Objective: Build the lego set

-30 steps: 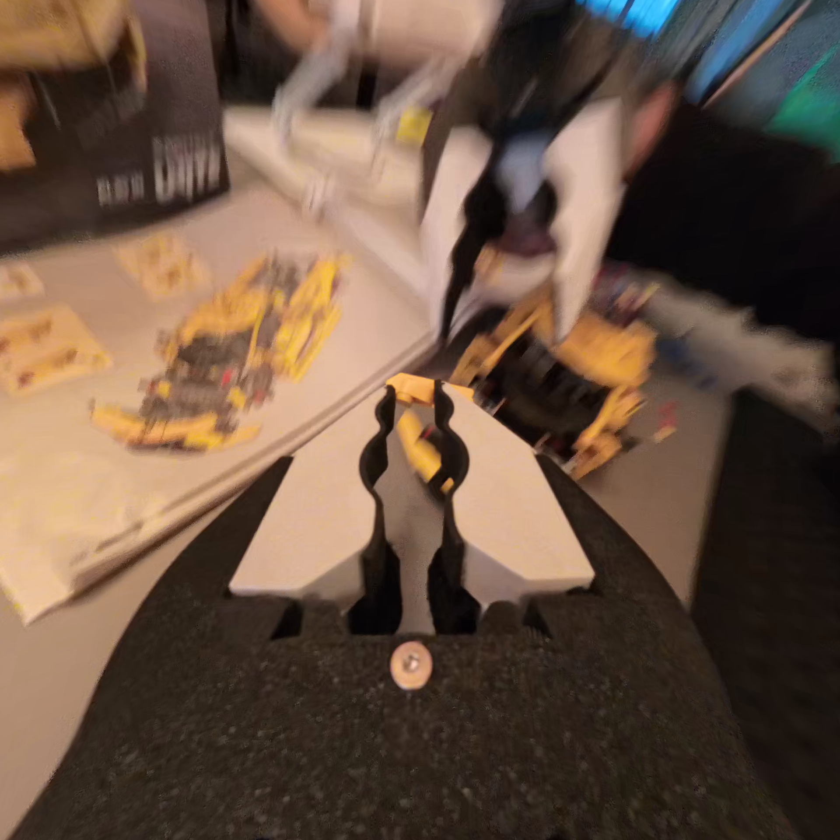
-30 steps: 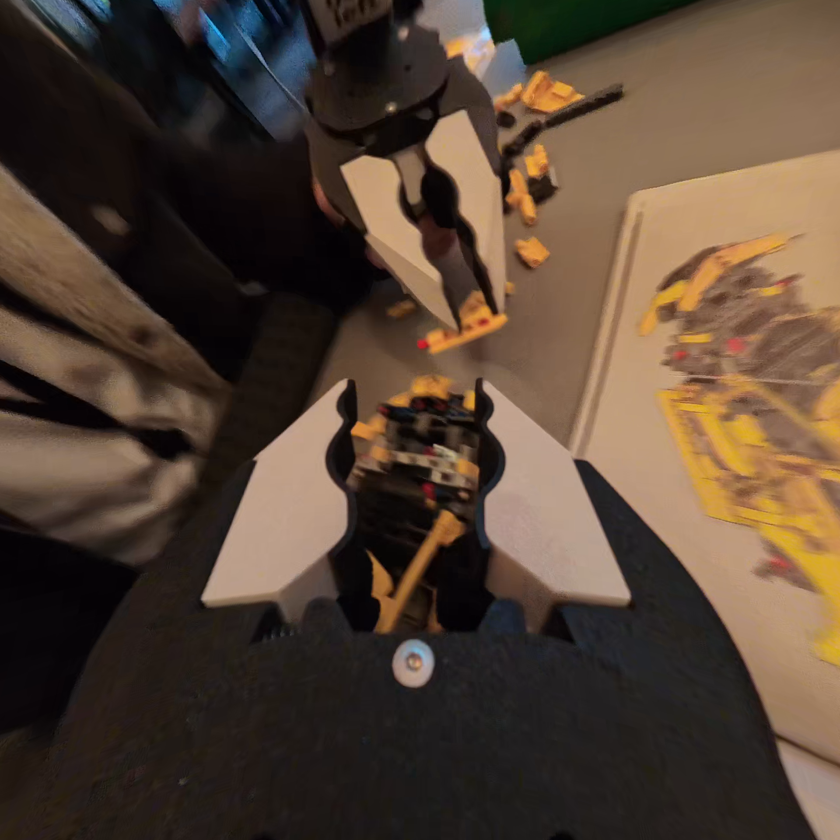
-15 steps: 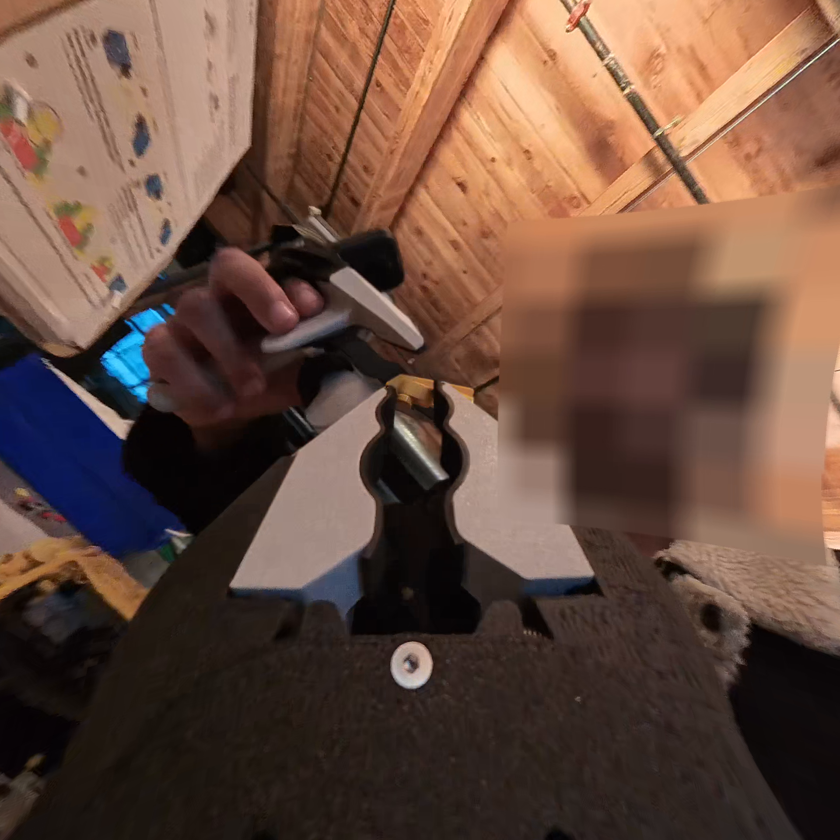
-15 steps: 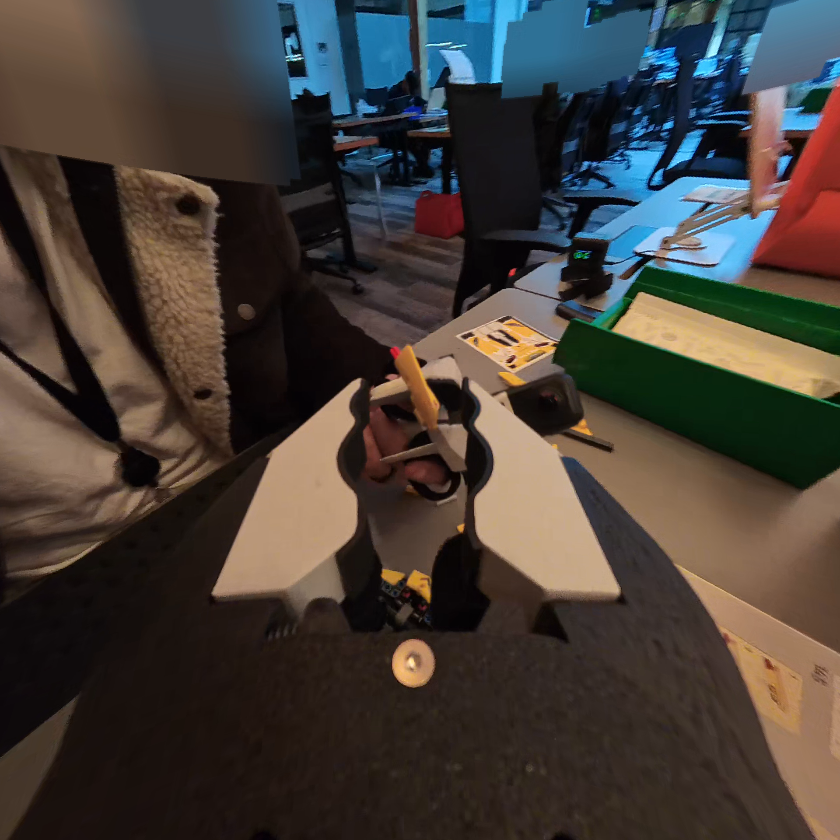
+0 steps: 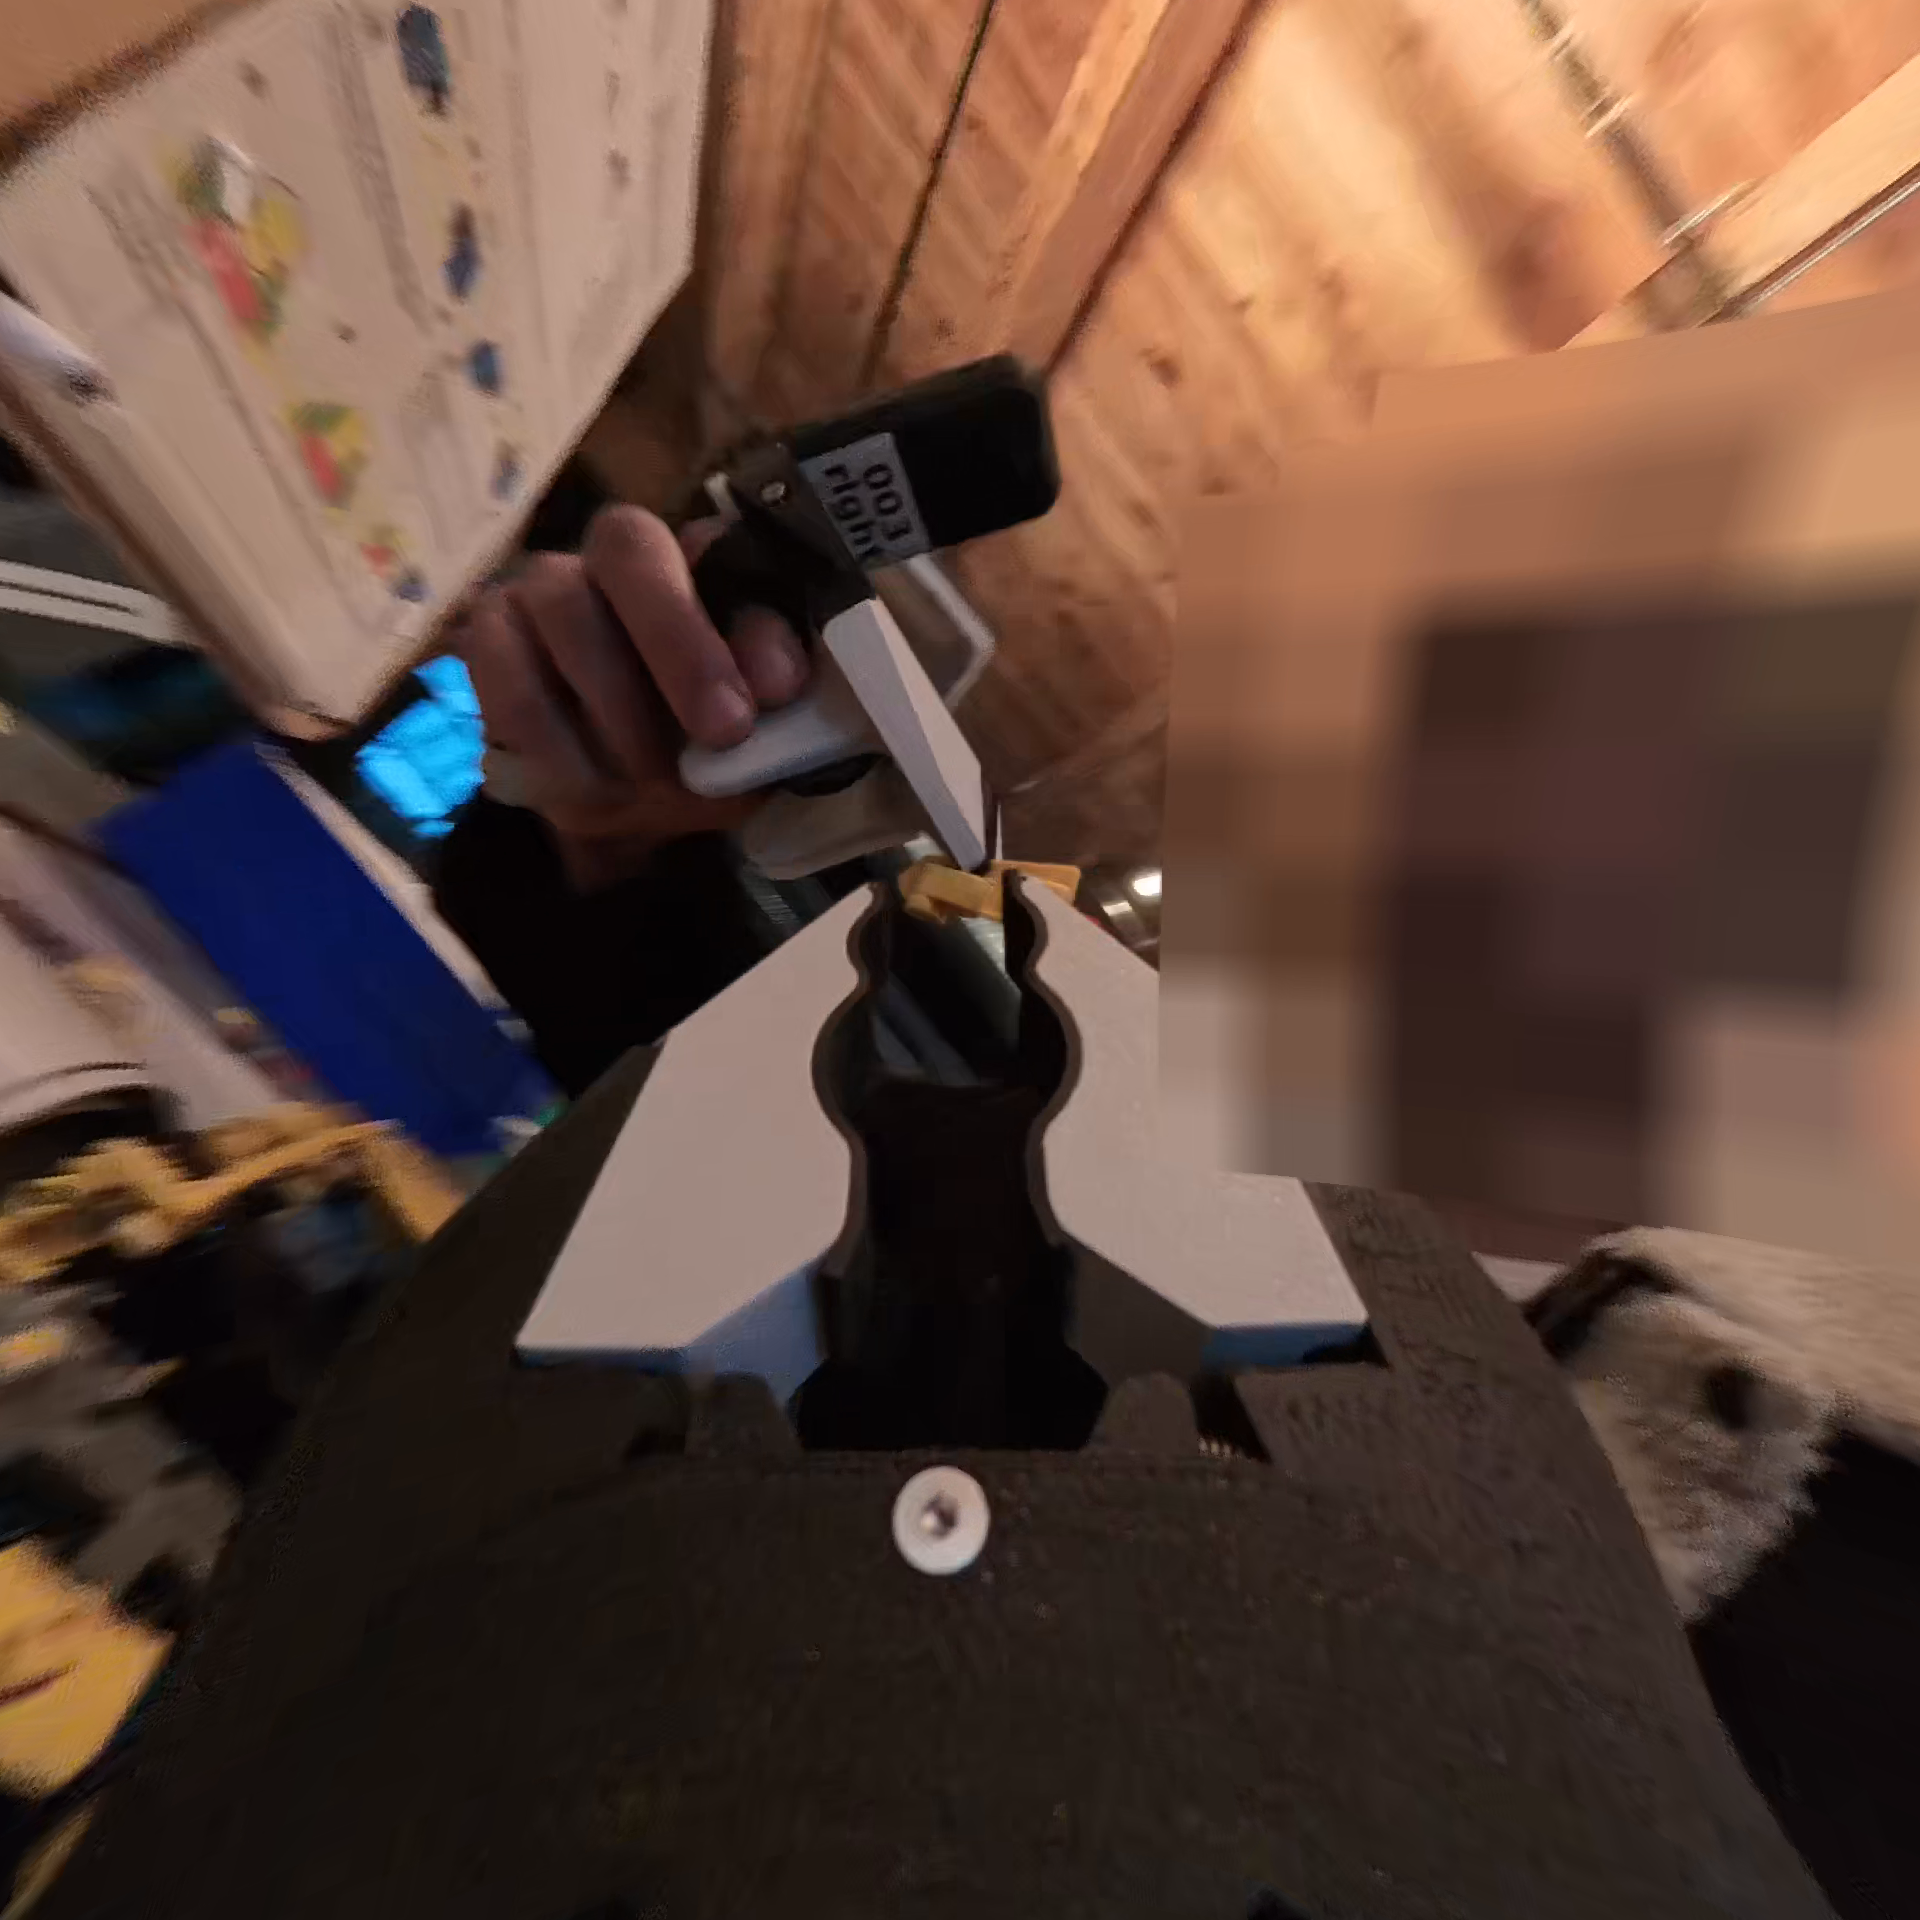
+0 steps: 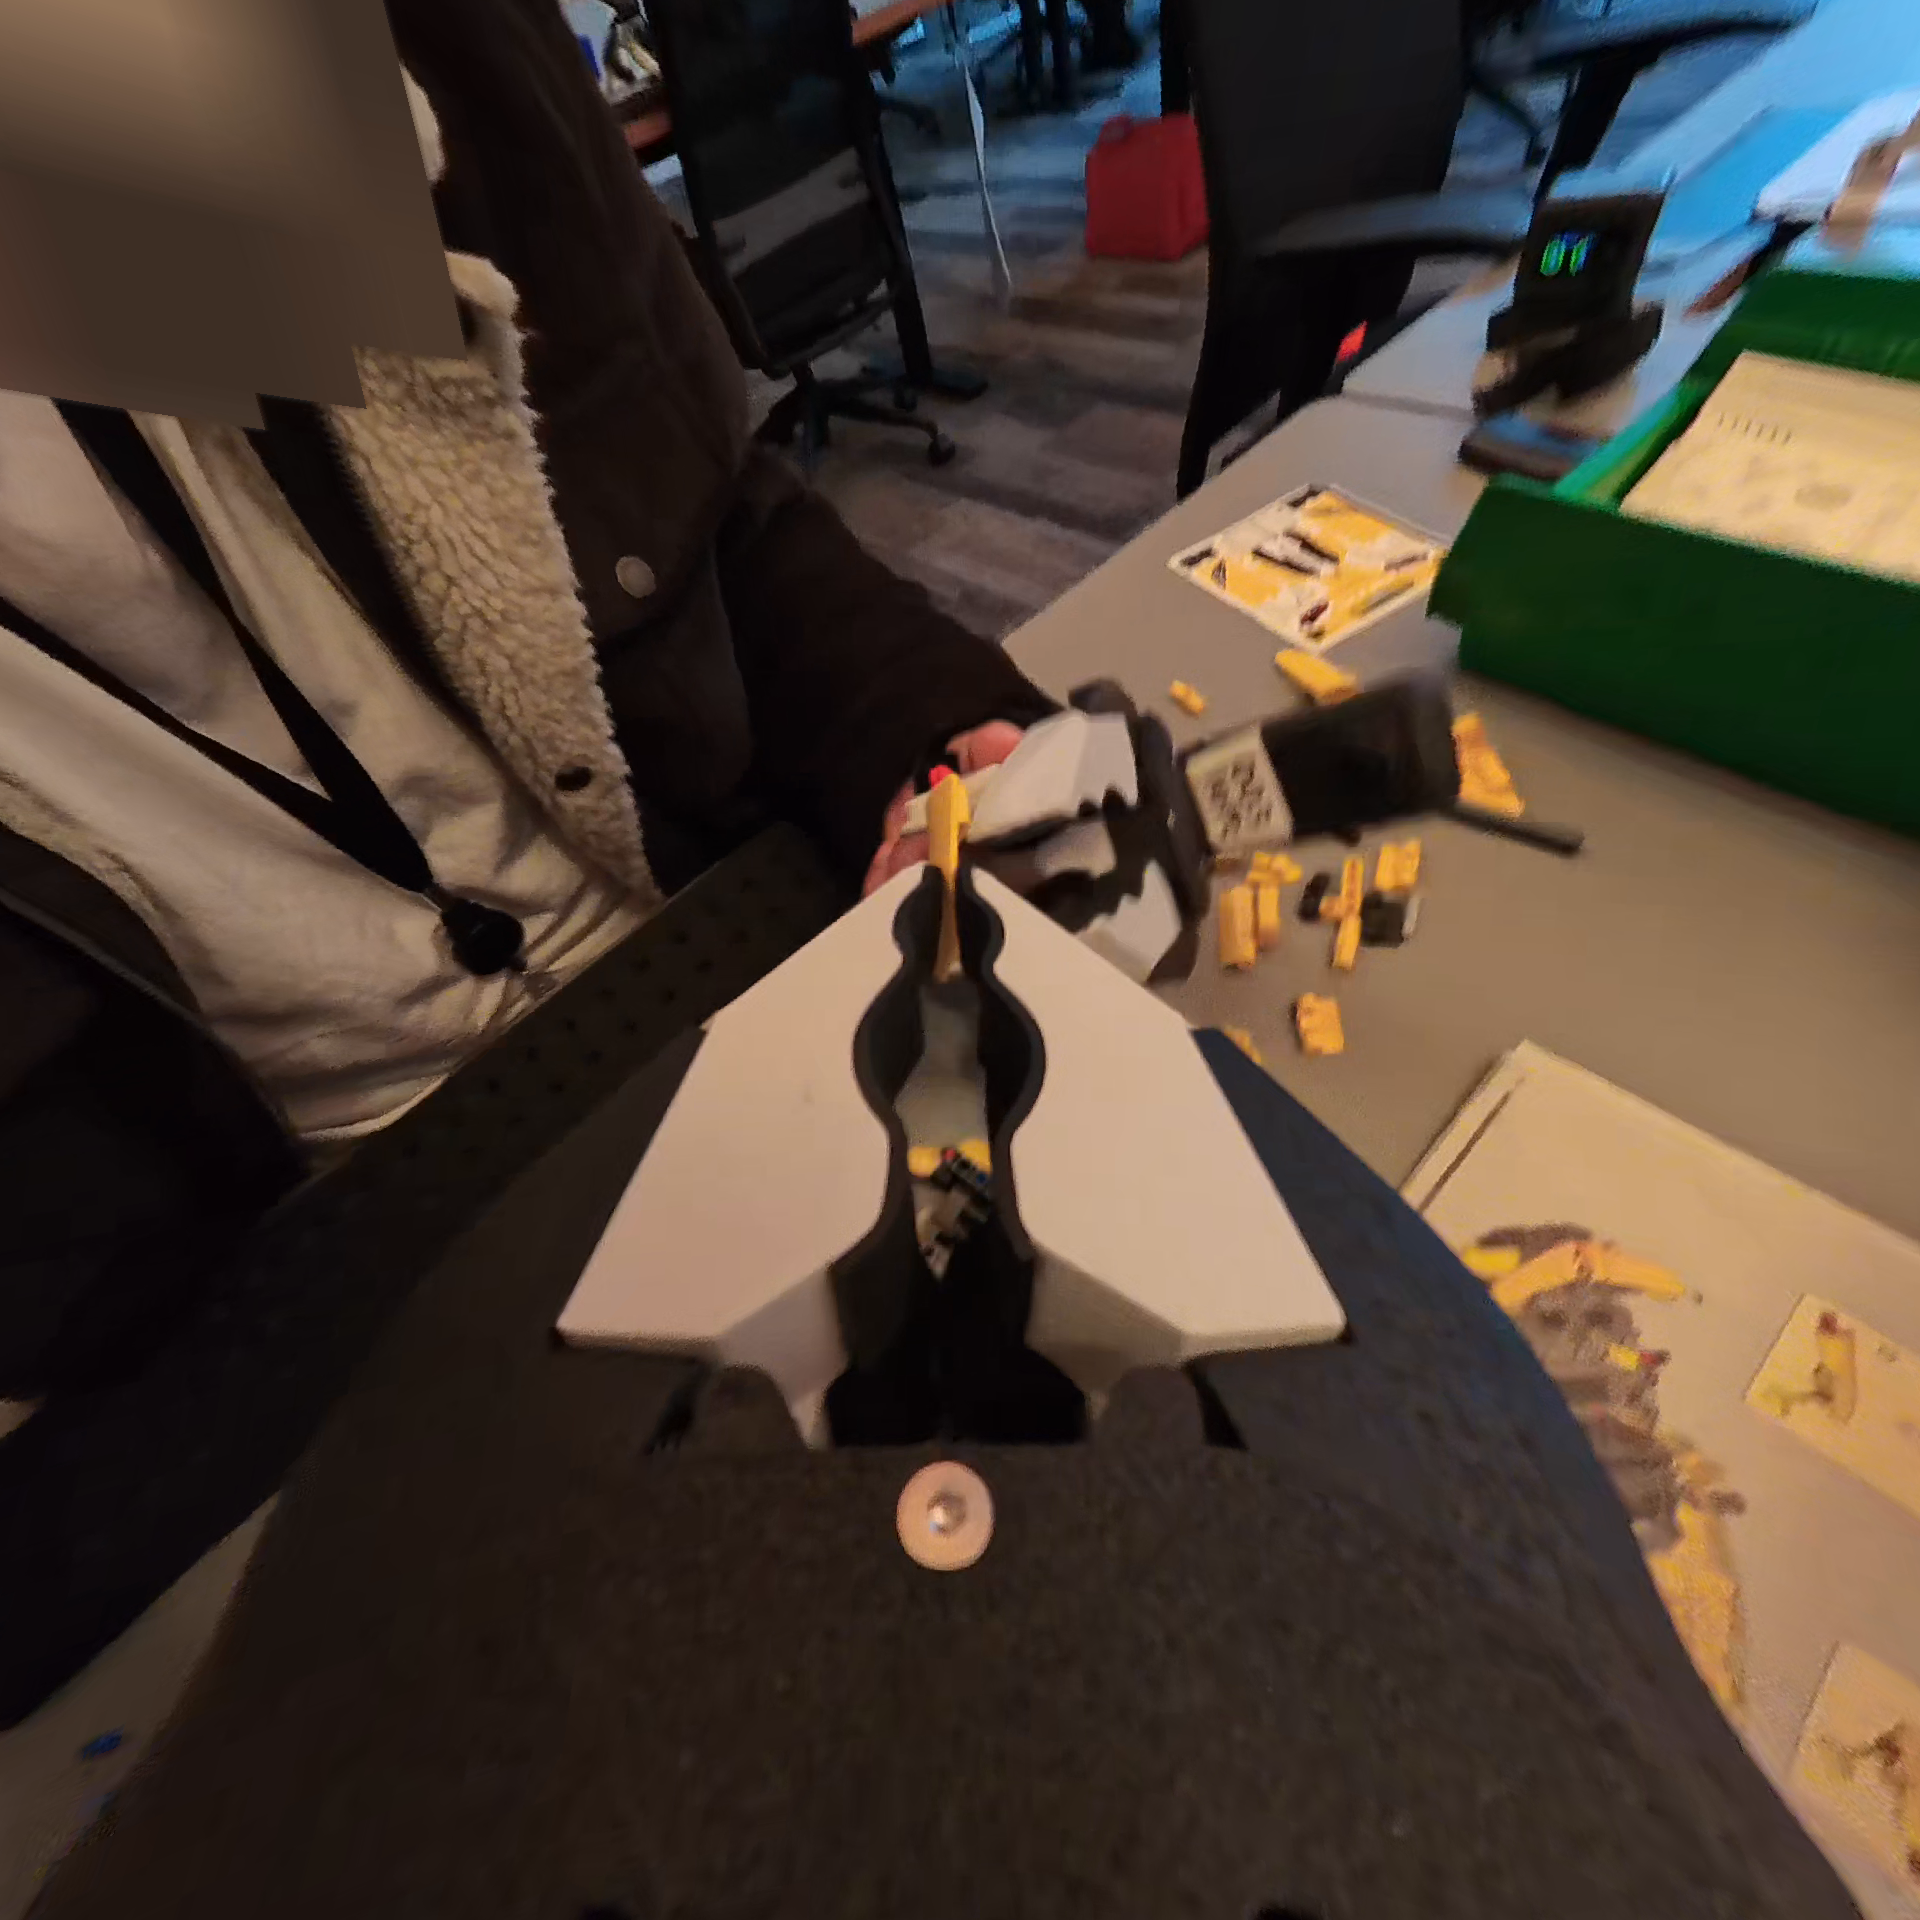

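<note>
In the left wrist view my left gripper is shut on a small yellow lego piece at its fingertips, held in the air. My right gripper comes down from above, held by a hand, and its tips meet the same piece. In the right wrist view my right gripper is shut on the yellow piece, which stands upright with a red pin at its far end. My left gripper reaches it from the right. The partly built yellow and black model shows below, between my fingers.
Several loose yellow and black pieces lie on the grey table. An open instruction booklet lies at the right, a green box behind, a sticker sheet near the edge. A person in a fleece-lined jacket is close.
Both grippers rose off the table and turned toward the person. My right gripper let go of the model, moved to the yellow piece in my left gripper and shut on it.
</note>
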